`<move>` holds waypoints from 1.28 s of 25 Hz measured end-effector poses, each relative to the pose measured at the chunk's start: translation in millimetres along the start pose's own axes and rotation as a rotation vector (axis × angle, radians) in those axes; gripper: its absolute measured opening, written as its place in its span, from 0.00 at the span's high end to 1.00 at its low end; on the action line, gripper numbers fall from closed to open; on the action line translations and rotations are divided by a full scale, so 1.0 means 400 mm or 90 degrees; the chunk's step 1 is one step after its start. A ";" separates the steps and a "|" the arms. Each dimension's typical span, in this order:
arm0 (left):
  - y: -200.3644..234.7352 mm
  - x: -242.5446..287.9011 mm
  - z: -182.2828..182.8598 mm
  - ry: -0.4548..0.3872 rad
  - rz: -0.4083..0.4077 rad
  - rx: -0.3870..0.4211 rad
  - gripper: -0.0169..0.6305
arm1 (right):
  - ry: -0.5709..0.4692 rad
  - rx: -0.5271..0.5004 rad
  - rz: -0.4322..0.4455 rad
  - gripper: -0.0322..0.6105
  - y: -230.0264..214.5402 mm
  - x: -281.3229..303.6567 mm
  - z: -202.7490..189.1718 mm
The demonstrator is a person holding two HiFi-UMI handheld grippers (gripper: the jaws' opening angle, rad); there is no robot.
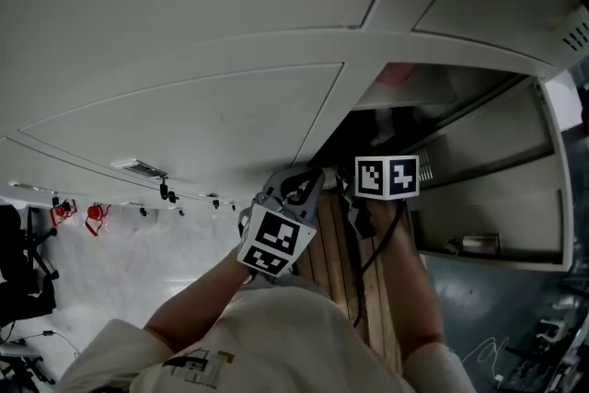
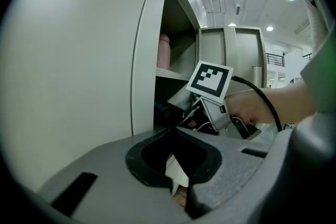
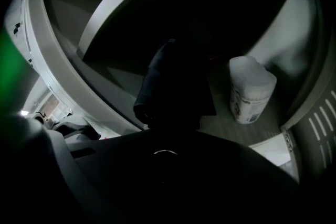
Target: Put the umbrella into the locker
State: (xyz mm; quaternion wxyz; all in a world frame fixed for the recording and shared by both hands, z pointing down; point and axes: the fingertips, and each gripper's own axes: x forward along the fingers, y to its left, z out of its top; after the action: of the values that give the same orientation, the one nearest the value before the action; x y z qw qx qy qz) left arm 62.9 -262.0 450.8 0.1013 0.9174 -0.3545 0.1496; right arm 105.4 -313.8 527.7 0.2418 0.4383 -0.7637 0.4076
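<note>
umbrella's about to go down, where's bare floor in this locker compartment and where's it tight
Bare compartment floor lies between the folded umbrella in the right gripper and the white labelled tub, and in front of the tub. The right side is tight, where the tub stands. The back is too dark to judge.

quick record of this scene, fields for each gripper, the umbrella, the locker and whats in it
left gripper: jaws together, nothing held, just outside the locker opening
right gripper: reaching into the locker, closed on the umbrella
umbrella: dark, folded, inside the opening
locker: open, dim inside
white bottle: upright on the locker floor, right of the umbrella, not touching it
pink bottle: on the shelf above
</note>
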 end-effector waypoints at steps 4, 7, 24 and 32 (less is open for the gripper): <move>0.001 0.009 -0.009 0.009 0.000 -0.002 0.96 | 0.016 -0.002 0.003 0.86 -0.003 0.023 0.013; 0.003 0.013 -0.014 0.012 0.000 -0.004 0.96 | 0.030 -0.002 0.001 0.86 -0.007 0.043 0.012; 0.019 0.012 -0.029 0.016 0.009 -0.011 0.96 | 0.067 0.062 0.037 0.86 -0.002 0.103 -0.013; 0.001 0.026 -0.043 0.010 -0.011 -0.008 0.96 | 0.081 0.107 0.087 0.65 0.031 0.107 0.004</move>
State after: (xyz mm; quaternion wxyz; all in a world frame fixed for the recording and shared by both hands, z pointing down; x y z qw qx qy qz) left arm 66.6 -263.8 470.6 0.1110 0.9185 -0.3471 0.1533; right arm 73.3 -331.8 552.6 0.2240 0.3773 -0.7380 0.5127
